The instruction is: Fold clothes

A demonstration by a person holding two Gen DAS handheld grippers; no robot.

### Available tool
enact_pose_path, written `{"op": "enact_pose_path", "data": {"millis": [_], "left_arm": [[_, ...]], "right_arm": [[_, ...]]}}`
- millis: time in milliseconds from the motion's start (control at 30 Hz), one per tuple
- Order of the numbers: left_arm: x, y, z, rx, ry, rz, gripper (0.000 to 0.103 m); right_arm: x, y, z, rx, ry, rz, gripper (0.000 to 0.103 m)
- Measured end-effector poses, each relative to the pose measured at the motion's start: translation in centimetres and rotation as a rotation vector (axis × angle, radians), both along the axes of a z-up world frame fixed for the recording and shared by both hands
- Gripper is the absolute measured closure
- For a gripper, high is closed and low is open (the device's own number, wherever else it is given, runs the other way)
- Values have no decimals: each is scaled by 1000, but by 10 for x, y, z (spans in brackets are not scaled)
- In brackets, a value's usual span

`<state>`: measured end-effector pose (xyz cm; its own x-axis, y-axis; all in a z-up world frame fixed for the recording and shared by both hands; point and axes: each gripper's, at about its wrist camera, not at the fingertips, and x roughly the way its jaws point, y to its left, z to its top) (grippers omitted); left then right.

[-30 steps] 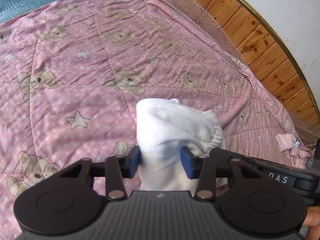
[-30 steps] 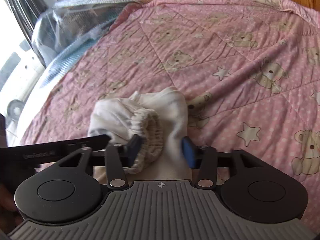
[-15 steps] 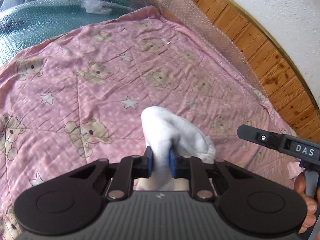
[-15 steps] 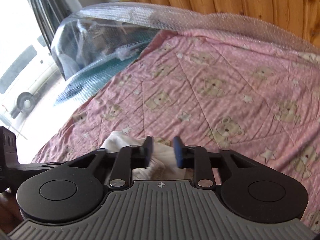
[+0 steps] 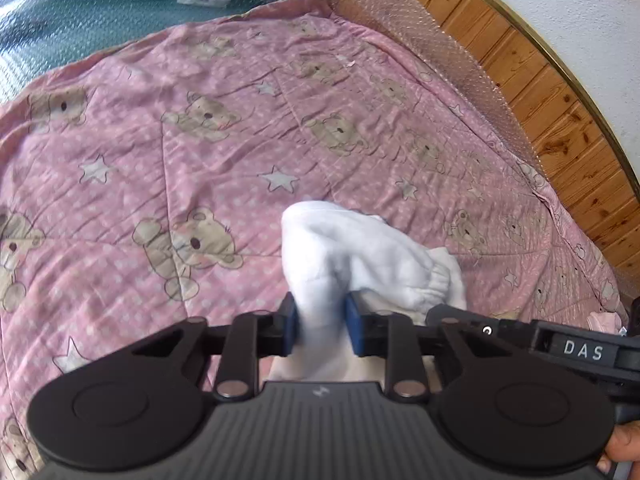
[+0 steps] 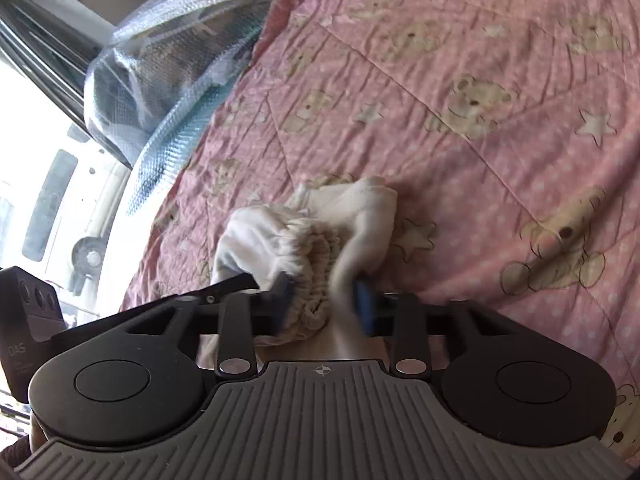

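A small white garment (image 5: 360,256) with an elastic gathered waistband lies bunched on the pink quilt (image 5: 200,140). My left gripper (image 5: 321,326) is shut on one fold of it. In the right wrist view the same garment (image 6: 320,232) sits between the blue pads, and my right gripper (image 6: 326,306) is shut on its gathered waistband. The two grippers hold the garment side by side; the right gripper's black body (image 5: 560,344) shows at the right of the left wrist view.
The pink teddy-bear quilt (image 6: 480,100) covers the bed. Bubble wrap (image 5: 420,40) lines the wooden headboard (image 5: 540,80). A teal blanket (image 5: 80,12) lies at the far left. A pink cloth scrap (image 5: 604,320) lies at the right edge. A window (image 6: 40,160) is to the left.
Both grippers closed on the white garment and lifted it half a second ago. Now both have come back down close to the quilt, still gripping it.
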<state>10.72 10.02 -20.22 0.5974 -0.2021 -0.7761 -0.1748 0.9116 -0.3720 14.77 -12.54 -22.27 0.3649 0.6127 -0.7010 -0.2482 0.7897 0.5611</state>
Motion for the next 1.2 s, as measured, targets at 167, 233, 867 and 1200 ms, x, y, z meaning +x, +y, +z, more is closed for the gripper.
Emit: {"op": "enact_pose_path", "data": {"millis": [167,233,867,1200], "left_arm": [[3,26,43,36,-125,102,87],[9,42,58,53,-167,159,87],[51,108,49,76,-162,150,76],[113,96,-4,168,-2,59,84]], "right_arm": [[18,36,58,-30,-180,74,99],[37,57,73,-27,-232,116,99],[42,177,67,-266,-510,358,92],[55,196,13,-412,-411,509,88]]}}
